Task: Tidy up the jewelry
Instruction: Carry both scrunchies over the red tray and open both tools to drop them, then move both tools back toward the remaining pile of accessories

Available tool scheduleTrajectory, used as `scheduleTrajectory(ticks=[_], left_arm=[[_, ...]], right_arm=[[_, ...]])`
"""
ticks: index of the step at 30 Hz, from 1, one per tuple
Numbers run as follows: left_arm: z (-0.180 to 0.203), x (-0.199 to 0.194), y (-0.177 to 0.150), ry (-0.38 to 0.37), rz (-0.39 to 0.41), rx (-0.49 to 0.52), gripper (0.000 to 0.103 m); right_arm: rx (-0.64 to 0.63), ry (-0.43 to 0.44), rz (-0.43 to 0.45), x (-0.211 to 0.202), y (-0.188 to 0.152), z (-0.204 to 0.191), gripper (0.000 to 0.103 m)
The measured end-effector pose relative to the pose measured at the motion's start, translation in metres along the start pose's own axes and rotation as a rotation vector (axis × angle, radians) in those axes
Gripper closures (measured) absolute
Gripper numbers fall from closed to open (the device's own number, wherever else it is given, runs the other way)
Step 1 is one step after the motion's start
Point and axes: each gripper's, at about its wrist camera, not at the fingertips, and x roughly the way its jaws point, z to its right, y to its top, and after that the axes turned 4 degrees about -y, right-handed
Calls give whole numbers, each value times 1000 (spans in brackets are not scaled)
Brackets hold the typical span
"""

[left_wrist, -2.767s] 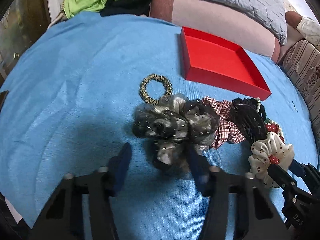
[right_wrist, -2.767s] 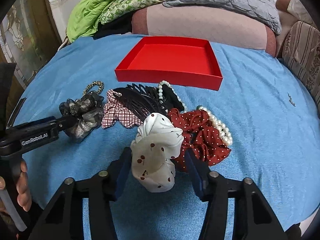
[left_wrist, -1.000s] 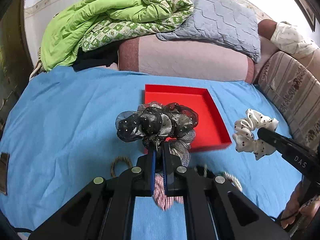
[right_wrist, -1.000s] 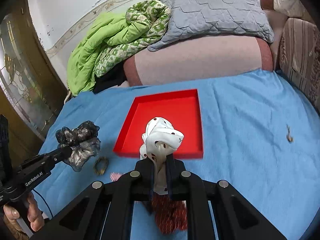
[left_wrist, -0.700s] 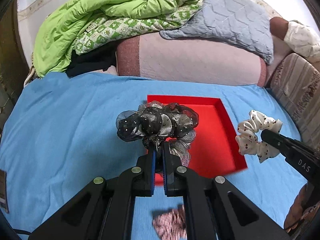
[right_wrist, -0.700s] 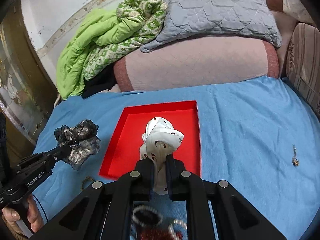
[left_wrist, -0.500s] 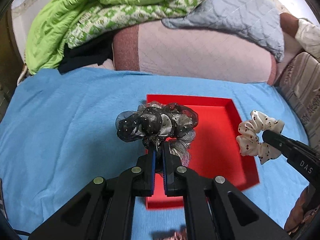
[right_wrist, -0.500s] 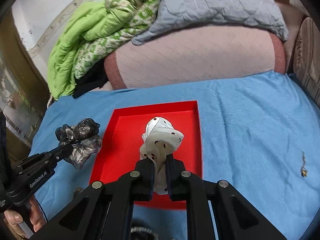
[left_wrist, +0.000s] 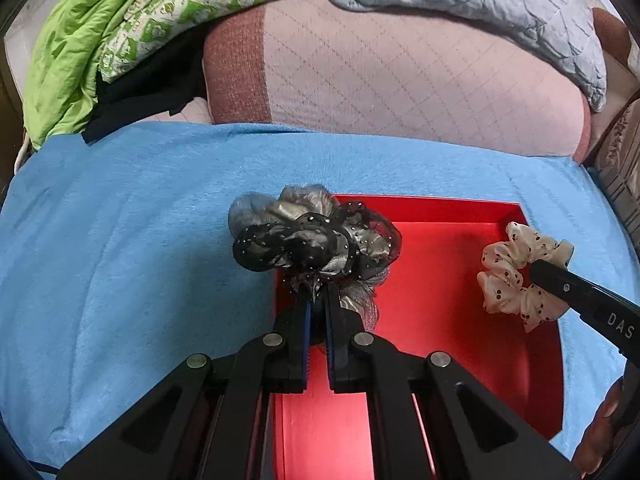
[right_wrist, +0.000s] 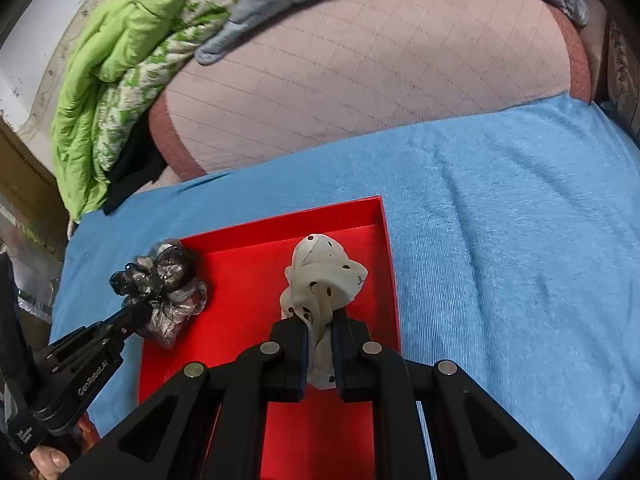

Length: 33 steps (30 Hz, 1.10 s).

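Note:
My left gripper [left_wrist: 317, 300] is shut on a black and grey sheer scrunchie [left_wrist: 312, 236], which hangs over the left side of the red tray [left_wrist: 440, 304]. My right gripper [right_wrist: 321, 316] is shut on a white cherry-print scrunchie [right_wrist: 324, 276] above the tray's right half [right_wrist: 248, 280]. In the right wrist view the left gripper [right_wrist: 138, 312] and the dark scrunchie [right_wrist: 164, 288] show at the left. In the left wrist view the right gripper [left_wrist: 538, 270] with the white scrunchie [left_wrist: 516, 276] shows at the right.
The tray lies on a blue cloth [left_wrist: 120, 240]. Behind it rise a pink quilted cushion [left_wrist: 400, 72], a green blanket [left_wrist: 100, 32] and a grey quilt [left_wrist: 500, 0]. A hand [right_wrist: 52, 456] shows at the lower left of the right wrist view.
Both grippers have carried their scrunchies forward and down from the pile to over the red tray. The pile of other hair pieces has dropped out of view.

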Motion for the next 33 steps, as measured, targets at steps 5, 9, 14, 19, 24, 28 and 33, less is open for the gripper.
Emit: scheduleTrajectory(ticks=[5,9,14,19,24,28,33], left_arm=[[-2,10,1,6,-10,-10,96],[-3,13,0,22,-2,-12,80],[-2,11,-1,-5,-1,-11,72],[6,-1,-2,0,27,12,58],[9,-20,-4,-14,51,20,56],[4,-43,-10,-25,72,-3,56],[-2,-76,-21,-22,101,-24,55]], right_arm=[[9,-9,-21,17,5,5,92],[13,-10,-34,26,4,7,89],[8,-18,-35,29,4,7,75],[-11,-29,-26,26,5,4,56],[-35,-35,3,13,5,0,52],[-36,-37,23,-3,3,0,52],[-43,-46,50,-29,-4,-2,52]])
